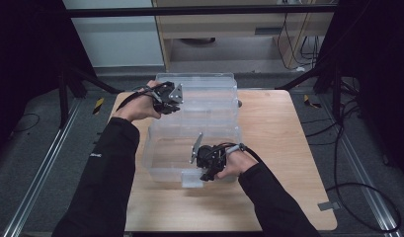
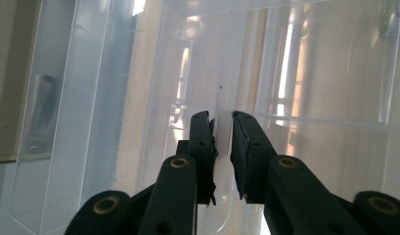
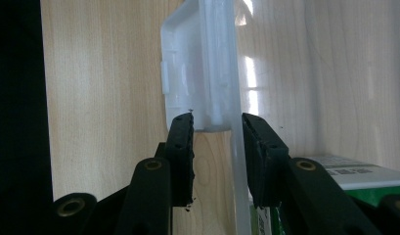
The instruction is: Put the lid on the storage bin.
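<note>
Clear plastic storage box, set mid-table on the wooden table, lid swung open behind. Nearest, the front latch is straddled by the right gripper, jaws apart, not yet pinched. Farther back, a thin lid wall is clamped by the left gripper, jaws nearly together. Judged light, thin-walled, flexible, slick and liable to crack; best taken at rims and latch tab, not flat panels.

A clear plastic storage box lies open, lid back, on the table.
</note>
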The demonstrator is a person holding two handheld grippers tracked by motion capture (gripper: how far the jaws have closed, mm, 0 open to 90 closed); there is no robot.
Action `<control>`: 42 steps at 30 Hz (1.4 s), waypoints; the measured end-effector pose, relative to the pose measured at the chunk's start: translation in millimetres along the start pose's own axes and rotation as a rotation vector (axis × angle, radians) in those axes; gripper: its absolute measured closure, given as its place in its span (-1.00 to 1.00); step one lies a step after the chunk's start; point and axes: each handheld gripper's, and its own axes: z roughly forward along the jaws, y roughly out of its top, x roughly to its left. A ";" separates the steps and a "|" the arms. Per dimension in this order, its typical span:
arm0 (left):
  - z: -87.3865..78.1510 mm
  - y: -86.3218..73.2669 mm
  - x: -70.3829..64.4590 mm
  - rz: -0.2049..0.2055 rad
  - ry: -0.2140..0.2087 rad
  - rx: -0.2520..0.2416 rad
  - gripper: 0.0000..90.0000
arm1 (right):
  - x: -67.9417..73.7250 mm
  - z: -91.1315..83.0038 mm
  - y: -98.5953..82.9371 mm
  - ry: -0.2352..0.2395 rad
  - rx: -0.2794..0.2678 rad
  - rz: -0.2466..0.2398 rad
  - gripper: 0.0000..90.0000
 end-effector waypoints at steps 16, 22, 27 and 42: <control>-9.2 5.5 -2.5 0.042 -0.031 0.029 0.90 | 0.4 0.2 0.3 -0.008 0.002 0.010 0.50; -14.9 9.7 -6.3 0.054 -0.042 0.022 0.91 | 1.1 0.6 0.3 -0.011 0.005 0.012 0.50; -20.9 10.6 -10.9 0.062 -0.044 0.021 0.91 | 1.3 0.5 0.3 -0.006 0.005 0.016 0.50; -41.2 12.9 -41.8 0.103 -0.015 0.011 0.91 | 2.0 0.8 -0.1 -0.013 0.002 0.020 0.50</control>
